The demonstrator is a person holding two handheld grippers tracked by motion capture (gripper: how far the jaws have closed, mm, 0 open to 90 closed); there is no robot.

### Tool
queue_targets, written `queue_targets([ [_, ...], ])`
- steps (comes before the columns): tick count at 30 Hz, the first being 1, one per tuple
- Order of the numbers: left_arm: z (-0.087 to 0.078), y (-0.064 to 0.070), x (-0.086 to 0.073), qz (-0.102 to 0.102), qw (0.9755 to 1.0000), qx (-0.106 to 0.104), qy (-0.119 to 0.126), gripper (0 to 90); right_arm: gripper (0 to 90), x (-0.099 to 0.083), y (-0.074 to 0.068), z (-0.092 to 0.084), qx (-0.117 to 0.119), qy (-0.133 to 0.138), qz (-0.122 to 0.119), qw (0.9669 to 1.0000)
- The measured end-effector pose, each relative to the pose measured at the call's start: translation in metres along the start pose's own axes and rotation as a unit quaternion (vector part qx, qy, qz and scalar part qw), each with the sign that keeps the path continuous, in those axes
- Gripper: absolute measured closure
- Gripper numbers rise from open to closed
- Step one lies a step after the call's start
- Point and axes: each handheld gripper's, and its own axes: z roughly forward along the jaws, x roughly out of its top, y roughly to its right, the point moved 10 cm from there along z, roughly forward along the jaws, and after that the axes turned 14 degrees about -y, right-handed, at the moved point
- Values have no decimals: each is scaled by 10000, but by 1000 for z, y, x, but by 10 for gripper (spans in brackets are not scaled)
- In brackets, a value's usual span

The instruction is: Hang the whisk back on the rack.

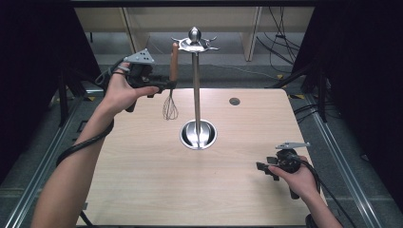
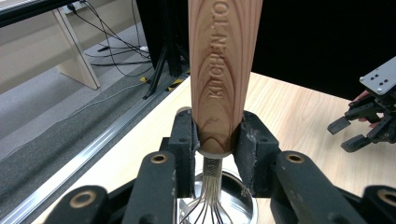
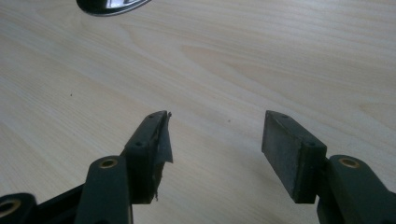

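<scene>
A pale wooden bench carries a steel stand: a thin upright pole rising from a round, shiny base, topped by a ring of hooks and a knob. A small round hole sits in the bench near its far edge. Beyond it, cables lie on the grey floor, beside pale furniture legs.

High view looks forward and down from above my side of the table. My left gripper view sits close behind its jaws, facing across the table. My right gripper view points down at the tabletop, near it; all three share the stand's steel base.
</scene>
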Motion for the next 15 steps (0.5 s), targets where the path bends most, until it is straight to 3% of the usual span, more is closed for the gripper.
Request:
queue_targets([
  [7,2,1,2,-47,10000,-1,-9,689,420,-1,0,0,6,-24,29,10000],
  [8,2,1,2,-51,10000,-5,-5,690,420,-1,-5,0,83,-2,236,9997],
  [10,2,2,2,-42,10000,2,-21,689,420,0,0,0,-5,-12,8,10000],
  [15,4,3,2,-64,10000,-5,-46,689,420,0,0,0,-2,-2,-8,10000],
])
